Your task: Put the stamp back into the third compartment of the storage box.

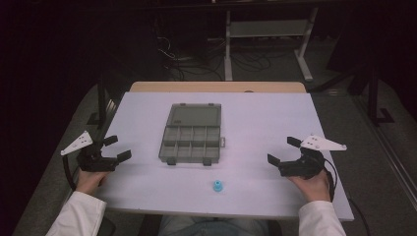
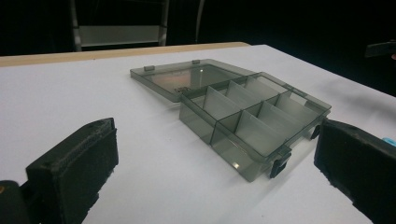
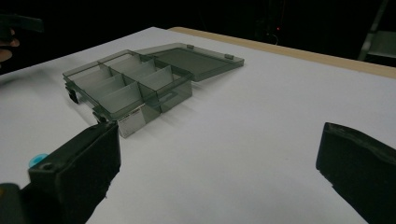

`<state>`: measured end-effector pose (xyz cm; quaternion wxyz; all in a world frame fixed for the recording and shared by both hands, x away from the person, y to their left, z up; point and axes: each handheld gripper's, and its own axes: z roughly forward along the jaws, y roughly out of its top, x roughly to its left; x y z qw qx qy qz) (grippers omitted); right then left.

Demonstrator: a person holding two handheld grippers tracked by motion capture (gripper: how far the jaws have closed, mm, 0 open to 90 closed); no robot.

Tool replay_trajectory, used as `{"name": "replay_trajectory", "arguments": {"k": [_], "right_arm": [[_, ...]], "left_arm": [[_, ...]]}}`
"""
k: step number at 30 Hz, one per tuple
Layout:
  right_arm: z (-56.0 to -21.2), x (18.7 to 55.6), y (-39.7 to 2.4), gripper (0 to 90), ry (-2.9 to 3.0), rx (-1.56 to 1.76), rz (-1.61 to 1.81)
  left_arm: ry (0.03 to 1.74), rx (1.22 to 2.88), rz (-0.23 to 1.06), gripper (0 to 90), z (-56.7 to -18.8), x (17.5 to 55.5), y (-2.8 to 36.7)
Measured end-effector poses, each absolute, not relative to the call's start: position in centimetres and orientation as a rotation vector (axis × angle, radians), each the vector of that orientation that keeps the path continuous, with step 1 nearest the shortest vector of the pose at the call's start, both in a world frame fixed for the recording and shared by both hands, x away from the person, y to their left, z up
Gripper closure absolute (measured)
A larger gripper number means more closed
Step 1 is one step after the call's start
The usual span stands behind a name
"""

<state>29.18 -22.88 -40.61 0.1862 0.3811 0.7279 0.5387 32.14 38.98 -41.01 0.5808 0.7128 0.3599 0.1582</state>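
A smoky grey compartment box (image 1: 190,142) lies in the middle of the white table with its lid (image 1: 193,115) swung flat open toward the far side. Its several compartments (image 2: 252,116) look empty. The box (image 3: 126,88) also shows from the right gripper view. A small blue part (image 1: 217,186) stands near the front edge, just right of the box; a sliver of this blue part (image 3: 37,160) peeks past the right gripper's jaw. My left gripper (image 1: 114,148) hovers open at the table's left edge. My right gripper (image 1: 282,151) is open at the right, holding nothing.
The white table top (image 1: 255,123) has a wooden strip (image 1: 216,86) along its far edge. Beyond it stand a white metal shelf frame (image 1: 268,29) and tangled cables (image 1: 196,59) on a dark floor. White sleeves (image 1: 78,216) enter from the bottom.
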Motion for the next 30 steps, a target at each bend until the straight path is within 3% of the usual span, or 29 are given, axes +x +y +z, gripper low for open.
{"name": "replay_trajectory", "arguments": {"k": [30], "right_arm": [[-40.81, 29.15, -22.01, 0.0, 2.111, 1.094, 1.492]], "left_arm": [[0.839, 1.667, 0.366, 0.0, -40.97, 32.06, 38.82]]}}
